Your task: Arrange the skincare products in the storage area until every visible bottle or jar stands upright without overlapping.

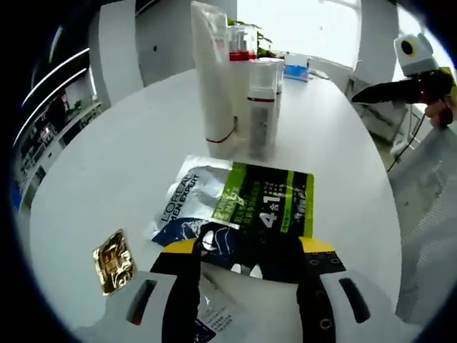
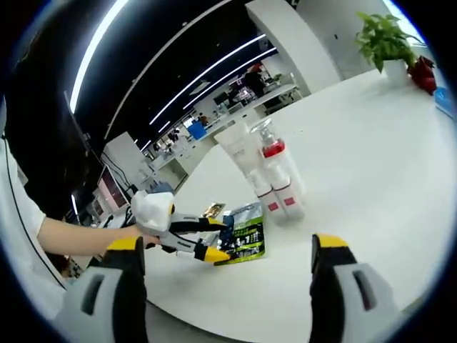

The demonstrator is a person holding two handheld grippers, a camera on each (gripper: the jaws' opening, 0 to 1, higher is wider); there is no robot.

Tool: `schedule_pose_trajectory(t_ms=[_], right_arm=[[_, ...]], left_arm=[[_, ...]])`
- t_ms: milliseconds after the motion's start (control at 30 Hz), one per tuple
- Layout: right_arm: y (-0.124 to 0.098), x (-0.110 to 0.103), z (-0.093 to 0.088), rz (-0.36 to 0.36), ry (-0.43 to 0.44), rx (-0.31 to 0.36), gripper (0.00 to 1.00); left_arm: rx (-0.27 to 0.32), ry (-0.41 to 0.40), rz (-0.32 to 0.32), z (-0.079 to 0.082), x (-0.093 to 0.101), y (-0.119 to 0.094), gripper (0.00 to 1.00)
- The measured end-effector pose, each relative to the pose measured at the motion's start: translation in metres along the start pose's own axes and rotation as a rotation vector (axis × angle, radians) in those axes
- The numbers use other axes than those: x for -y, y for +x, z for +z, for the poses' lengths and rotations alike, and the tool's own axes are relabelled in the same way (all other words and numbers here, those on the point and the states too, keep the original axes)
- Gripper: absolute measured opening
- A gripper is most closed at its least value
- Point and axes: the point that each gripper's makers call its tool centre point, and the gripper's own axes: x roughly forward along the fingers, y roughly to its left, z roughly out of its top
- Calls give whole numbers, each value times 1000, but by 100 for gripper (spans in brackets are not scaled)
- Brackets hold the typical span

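Observation:
Several skincare bottles stand upright in a tight cluster on the white table: a tall white tube (image 1: 213, 78), a red-capped bottle (image 1: 242, 44) and a clear bottle (image 1: 261, 107); the same cluster (image 2: 273, 179) shows in the right gripper view. Flat sachets lie in front of them: a green-labelled one (image 1: 268, 200) (image 2: 248, 239), a silver L'Oreal one (image 1: 184, 200) and a gold one (image 1: 113, 260). My left gripper (image 1: 250, 246) (image 2: 213, 239) is open, its jaws either side of the green sachet's near edge. My right gripper (image 2: 228, 244) (image 1: 385, 90) hovers open, off to the side above the table.
The round white table (image 1: 107, 164) curves away to its edges on both sides. A blue box (image 1: 296, 68) sits at the far side, and a potted plant (image 2: 382, 36) beside it. A person's forearm (image 2: 71, 236) holds the left gripper. Another sachet (image 1: 214, 314) lies under the left gripper.

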Motion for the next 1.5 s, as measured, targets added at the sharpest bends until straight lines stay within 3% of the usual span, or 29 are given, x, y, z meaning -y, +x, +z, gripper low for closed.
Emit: schedule_pose_trajectory(t_ms=[433, 933, 1200, 1500], right_arm=[[0, 0, 0, -3, 1, 2, 98], [-1, 0, 1, -8, 2, 8, 98], [-1, 1, 2, -7, 3, 14, 99], [-1, 0, 3, -7, -7, 21, 99]], left_arm=[[-6, 57, -50, -2, 2, -2, 55], [-71, 160, -148, -5, -2, -5, 53], [-93, 164, -147, -5, -2, -4, 53], [-127, 150, -145, -5, 4, -4, 62]])
